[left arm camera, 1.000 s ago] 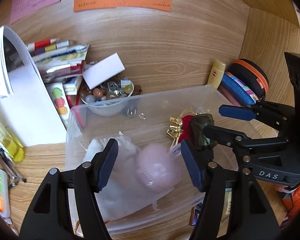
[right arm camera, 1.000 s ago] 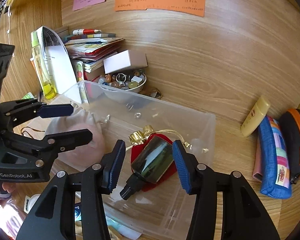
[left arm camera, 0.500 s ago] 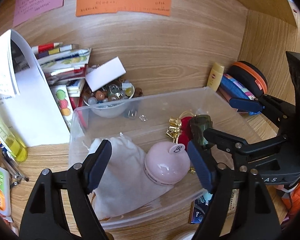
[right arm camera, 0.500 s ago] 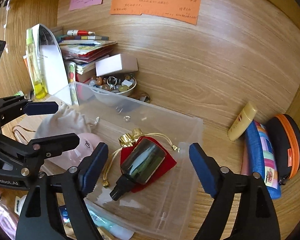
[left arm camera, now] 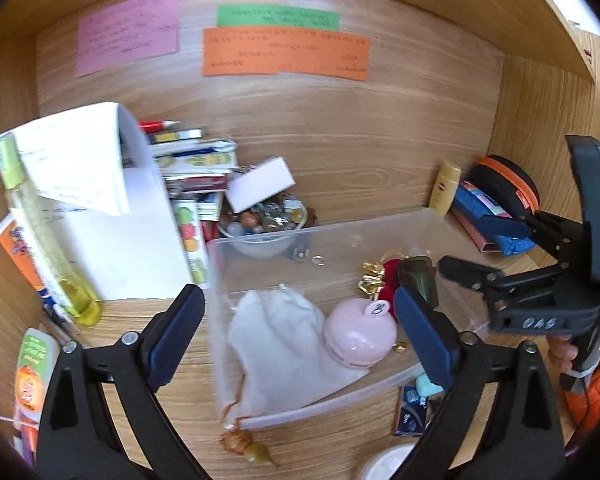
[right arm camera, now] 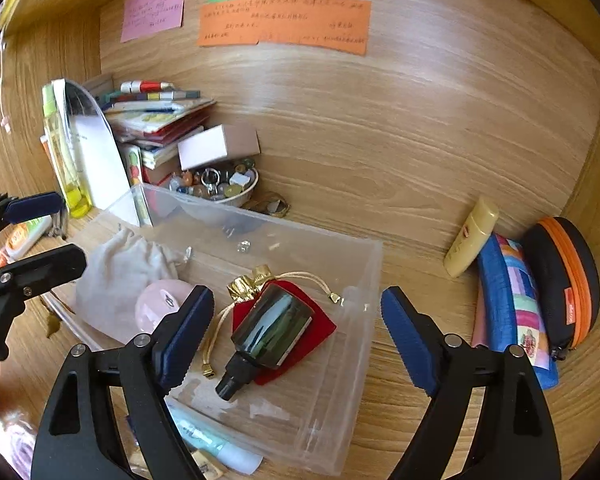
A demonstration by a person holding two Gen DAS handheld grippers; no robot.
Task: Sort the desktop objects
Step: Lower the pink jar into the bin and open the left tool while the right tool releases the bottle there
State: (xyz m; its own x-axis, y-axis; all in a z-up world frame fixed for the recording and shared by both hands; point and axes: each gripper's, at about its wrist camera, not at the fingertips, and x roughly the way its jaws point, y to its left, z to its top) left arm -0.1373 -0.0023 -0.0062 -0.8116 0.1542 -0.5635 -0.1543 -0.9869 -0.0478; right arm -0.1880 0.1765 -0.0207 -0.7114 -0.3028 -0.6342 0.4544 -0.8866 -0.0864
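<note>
Both grippers hang over the clear plastic bin (right arm camera: 364,280), jaws spread wide, nothing in either. Left gripper (left arm camera: 300,336) sits above the white drawstring pouch (left arm camera: 276,344) and the pink round case (left arm camera: 358,334), which touches the pouch. Right gripper (right arm camera: 296,332) hovers above the dark green bottle (right arm camera: 272,328) lying on its red velvet pouch (right arm camera: 320,328). Bowl of beads (right arm camera: 220,186) just behind the bin.

Right tongs (left arm camera: 476,246) body reads "DAS"; wall notes (right arm camera: 284,24) illegible.
</note>
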